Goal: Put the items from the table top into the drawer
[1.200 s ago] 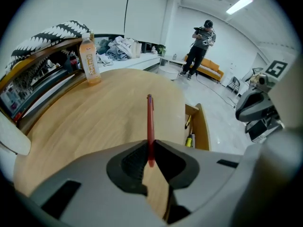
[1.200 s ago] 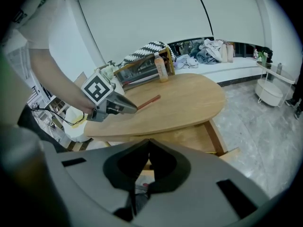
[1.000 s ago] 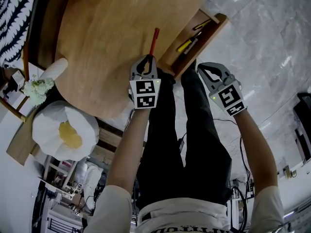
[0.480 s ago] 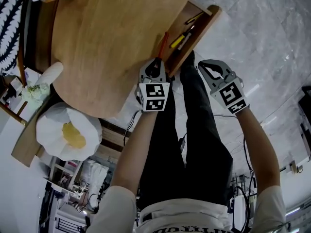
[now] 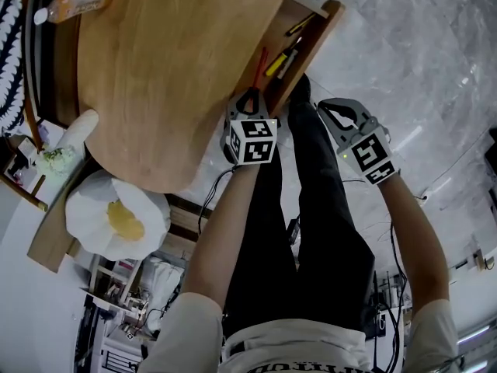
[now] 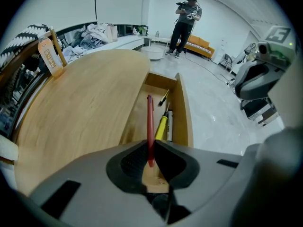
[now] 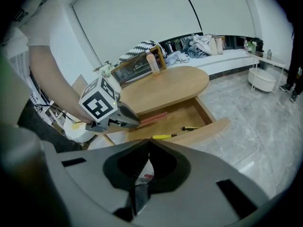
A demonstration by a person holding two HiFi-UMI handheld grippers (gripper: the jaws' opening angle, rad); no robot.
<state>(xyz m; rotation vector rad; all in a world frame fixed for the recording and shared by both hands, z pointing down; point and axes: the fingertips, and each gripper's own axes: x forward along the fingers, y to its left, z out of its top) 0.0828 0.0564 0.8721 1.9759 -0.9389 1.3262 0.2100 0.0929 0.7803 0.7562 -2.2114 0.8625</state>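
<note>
**Red pen hovering over the open drawer, not let go yet**

At the far left of the wooden counter (image 5: 171,68) an orange-labelled bottle (image 5: 74,5) stands near the edge, well apart from everything else.

Moving right, the left gripper (image 5: 250,93) has its jaws clamped on the tail end of a red pen (image 5: 261,62). The pen sticks straight out ahead of the jaws over the open drawer (image 5: 318,33), on the side nearest the counter. Can't tell if its tip touches the drawer floor.

Lying in the drawer just right of the pen are a yellow-handled screwdriver (image 5: 276,62) with a pale marker (image 6: 170,124) beside it. A small black-and-yellow tool (image 5: 299,26) sits further back.

Right of the drawer, the right gripper (image 5: 326,109) hangs over the marble floor (image 5: 419,45), beside the person's legs. Its jaws are pressed together with nothing between them.
</note>
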